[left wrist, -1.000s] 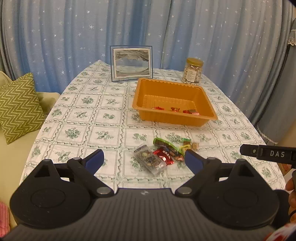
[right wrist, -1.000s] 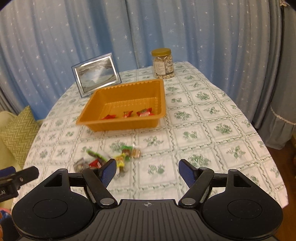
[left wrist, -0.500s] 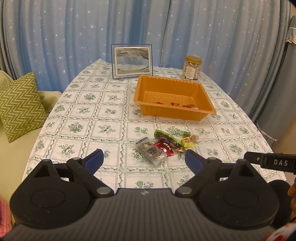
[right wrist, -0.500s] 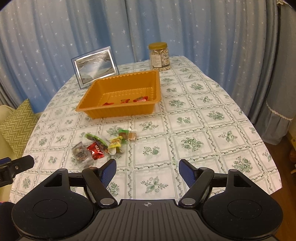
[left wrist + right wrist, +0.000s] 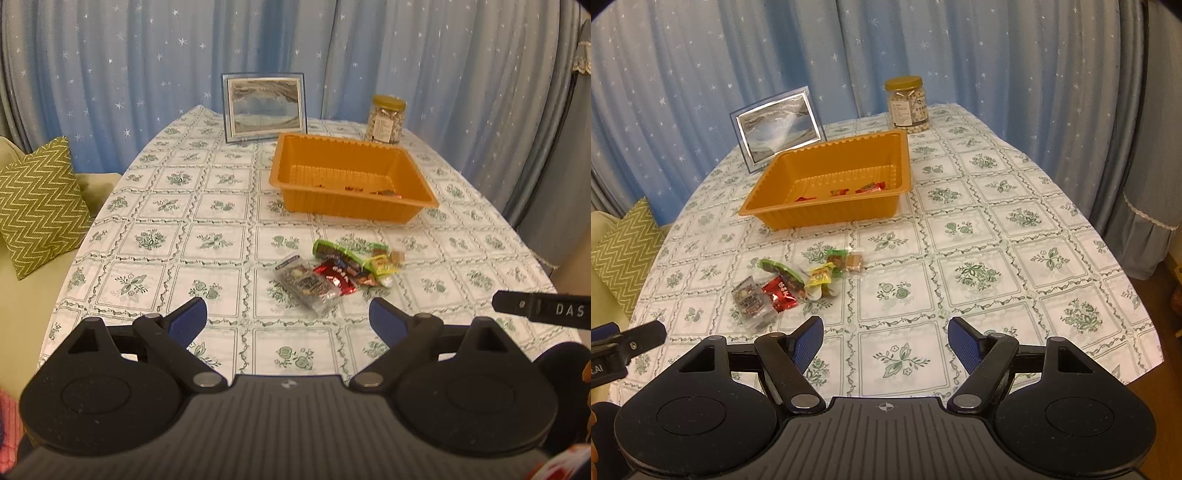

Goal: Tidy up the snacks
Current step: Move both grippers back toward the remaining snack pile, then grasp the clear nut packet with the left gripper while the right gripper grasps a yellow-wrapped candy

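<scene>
Blue starred curtain behind a tiled-cloth desk [image 5: 207, 206]: loose snacks [image 5: 332, 271] lie near, orange tray [image 5: 351, 206] farther; left gripper [image 5: 288, 321] and right gripper [image 5: 885, 341], jaws spread and empty, likely next reach for a wrapper.

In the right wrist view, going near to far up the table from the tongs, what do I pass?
Right tongs → loose snack pile → orange tray → picture frame → nut jar, farthest.

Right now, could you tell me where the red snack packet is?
The red snack packet lies on the tablecloth left of centre, between the clear packet and green packet.
</scene>
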Tool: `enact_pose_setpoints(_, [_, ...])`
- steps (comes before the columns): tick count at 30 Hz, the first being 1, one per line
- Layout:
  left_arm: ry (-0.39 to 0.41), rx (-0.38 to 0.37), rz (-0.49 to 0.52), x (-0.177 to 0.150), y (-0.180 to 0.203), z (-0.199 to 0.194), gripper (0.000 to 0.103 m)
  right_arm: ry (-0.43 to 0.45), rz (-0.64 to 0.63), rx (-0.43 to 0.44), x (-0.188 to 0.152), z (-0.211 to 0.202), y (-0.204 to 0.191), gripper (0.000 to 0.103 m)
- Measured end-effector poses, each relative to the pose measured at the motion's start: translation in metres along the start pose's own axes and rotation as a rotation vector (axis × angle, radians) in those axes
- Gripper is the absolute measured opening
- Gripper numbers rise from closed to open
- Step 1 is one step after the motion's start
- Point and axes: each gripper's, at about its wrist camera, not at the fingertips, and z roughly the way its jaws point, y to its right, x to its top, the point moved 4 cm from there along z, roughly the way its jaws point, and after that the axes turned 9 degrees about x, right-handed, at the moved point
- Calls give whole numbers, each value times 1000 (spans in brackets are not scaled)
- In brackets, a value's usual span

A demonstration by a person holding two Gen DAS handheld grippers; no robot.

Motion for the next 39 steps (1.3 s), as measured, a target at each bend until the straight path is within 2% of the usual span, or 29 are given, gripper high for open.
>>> enact_pose_setpoints(11, [-33,9,-35,-6,4,43,94,62,22,8,-6,16,6,74])
enact_pose_setpoints(19, [-41,24,-92,1,16,86,93,57,6,-4,-5,45,14,74])
enact_pose_setpoints(25, [-66,30,-135,2,22,119,87,50,19,-5,-6,66,24,74])
enact_pose_setpoints(32, [-82,37,-125,4,32,148,65,37,30,-6,-3,80,29,74])
enact_pose_setpoints(39, [-84,30,-81,3,29,155,63,24,21,-8,-4,88,30,74])
